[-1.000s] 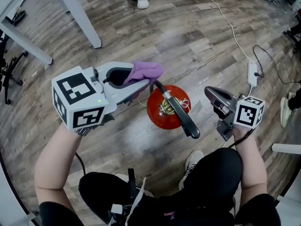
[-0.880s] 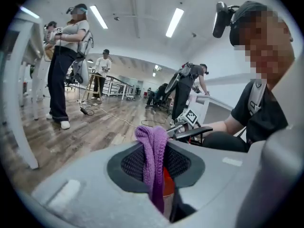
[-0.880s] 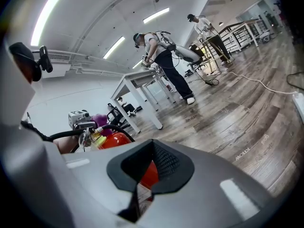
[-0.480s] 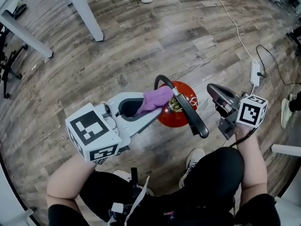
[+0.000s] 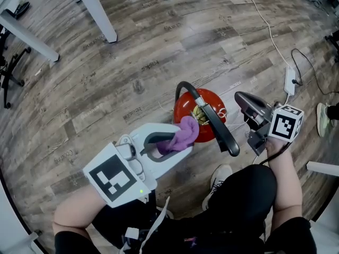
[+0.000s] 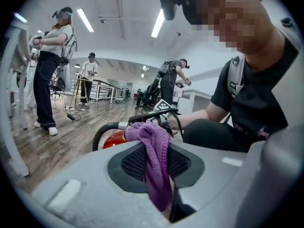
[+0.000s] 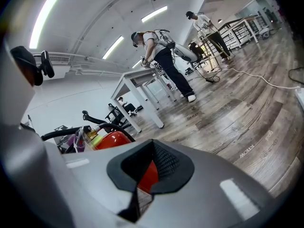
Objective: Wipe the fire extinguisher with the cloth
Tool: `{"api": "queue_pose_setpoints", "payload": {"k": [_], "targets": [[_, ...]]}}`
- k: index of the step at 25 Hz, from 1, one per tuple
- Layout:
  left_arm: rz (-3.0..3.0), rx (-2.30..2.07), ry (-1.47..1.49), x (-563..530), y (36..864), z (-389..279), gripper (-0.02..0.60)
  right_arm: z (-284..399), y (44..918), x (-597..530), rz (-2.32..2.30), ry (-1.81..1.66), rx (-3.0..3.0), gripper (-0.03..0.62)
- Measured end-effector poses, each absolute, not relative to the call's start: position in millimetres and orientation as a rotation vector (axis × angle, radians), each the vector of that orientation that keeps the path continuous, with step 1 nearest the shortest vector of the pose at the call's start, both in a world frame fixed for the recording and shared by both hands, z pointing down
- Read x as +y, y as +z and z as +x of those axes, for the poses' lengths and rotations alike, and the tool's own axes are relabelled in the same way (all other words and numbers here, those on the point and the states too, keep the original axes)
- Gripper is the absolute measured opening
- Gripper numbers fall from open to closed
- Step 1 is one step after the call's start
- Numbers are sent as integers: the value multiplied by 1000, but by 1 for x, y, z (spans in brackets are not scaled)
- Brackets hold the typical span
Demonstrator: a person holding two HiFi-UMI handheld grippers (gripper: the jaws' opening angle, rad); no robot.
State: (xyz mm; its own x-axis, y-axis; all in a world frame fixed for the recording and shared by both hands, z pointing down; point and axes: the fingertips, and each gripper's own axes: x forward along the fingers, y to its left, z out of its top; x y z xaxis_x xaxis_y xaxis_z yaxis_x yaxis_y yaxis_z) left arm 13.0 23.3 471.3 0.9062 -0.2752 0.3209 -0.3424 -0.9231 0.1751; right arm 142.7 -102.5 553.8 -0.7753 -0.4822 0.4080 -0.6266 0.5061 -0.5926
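Note:
A red fire extinguisher (image 5: 207,110) stands upright on the wood floor, its black handle (image 5: 218,127) and hose on top. My left gripper (image 5: 181,137) is shut on a purple cloth (image 5: 184,133), which lies against the near left shoulder of the red body. In the left gripper view the cloth (image 6: 153,148) hangs between the jaws of the left gripper (image 6: 159,167), with the extinguisher (image 6: 114,139) just beyond. My right gripper (image 5: 247,103) hovers close to the right of the handle, jaws together with nothing in them. The right gripper view shows the extinguisher (image 7: 111,139) just past its jaws.
White table legs (image 5: 98,17) stand at the far left. A white cable with a power strip (image 5: 290,81) runs along the right. My shoe (image 5: 218,178) is just near of the extinguisher. A dark chair base (image 5: 6,75) sits at the left edge. Other people stand in the room.
My left gripper has carried the cloth from the far left of the extinguisher's top toward me, down to its near left side. The right gripper has stayed put.

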Motion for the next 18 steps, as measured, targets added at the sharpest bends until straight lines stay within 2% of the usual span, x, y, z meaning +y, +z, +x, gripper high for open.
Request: {"api": "queue_pose_setpoints", "payload": {"k": [5,9,18], "targets": [[2866,-371,423,35,472,24,72,141,556,-104,943,1132,-2556,5],[2813,-397,300,25,467,21,71,140,559,-104,945,1136,-2551,5],[2636,-767,246,-68,486,-53,72,141,564,-107,961,1143,-2539,5]]}}
